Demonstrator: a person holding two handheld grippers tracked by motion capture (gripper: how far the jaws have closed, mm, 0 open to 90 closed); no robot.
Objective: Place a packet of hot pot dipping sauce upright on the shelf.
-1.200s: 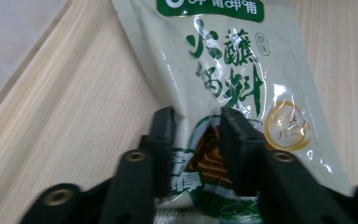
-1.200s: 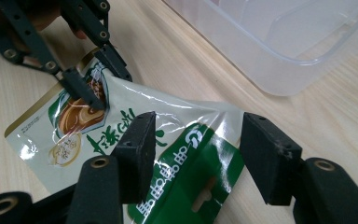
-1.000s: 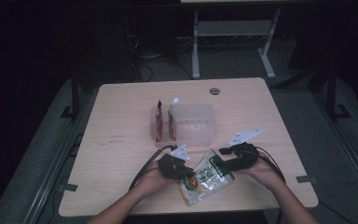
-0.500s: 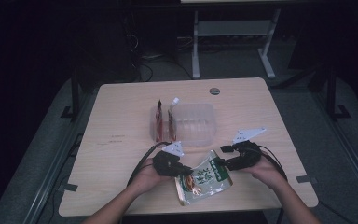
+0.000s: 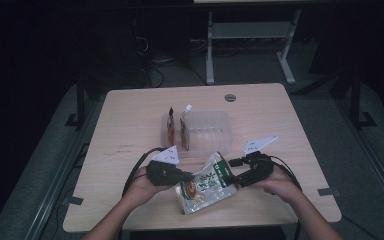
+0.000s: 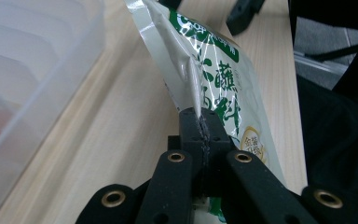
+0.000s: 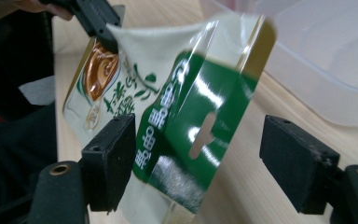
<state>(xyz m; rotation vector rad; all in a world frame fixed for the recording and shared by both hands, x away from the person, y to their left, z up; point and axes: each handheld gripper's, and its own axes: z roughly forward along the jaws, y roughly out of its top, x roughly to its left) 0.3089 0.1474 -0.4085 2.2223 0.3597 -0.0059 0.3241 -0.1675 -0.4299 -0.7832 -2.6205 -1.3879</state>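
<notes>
Left gripper (image 5: 186, 177) is clamped on the pouch (image 5: 206, 185) edge, lifting it off the table (image 5: 130, 115) just before the tub (image 5: 207, 127). Right gripper (image 5: 234, 176), jaws just opening, straddles its green top untouching. Next, probably: carry it over the tub.

I see a snack pouch (image 5: 206, 187) in cream with a dark green header band, white and green lettering, a brown round picture and a silvery edge. My grippers' pads (image 7: 109, 161) are matt black. The storage box (image 5: 207, 128) is clear, the tabletop (image 5: 130, 125) pale wood-grain.
</notes>
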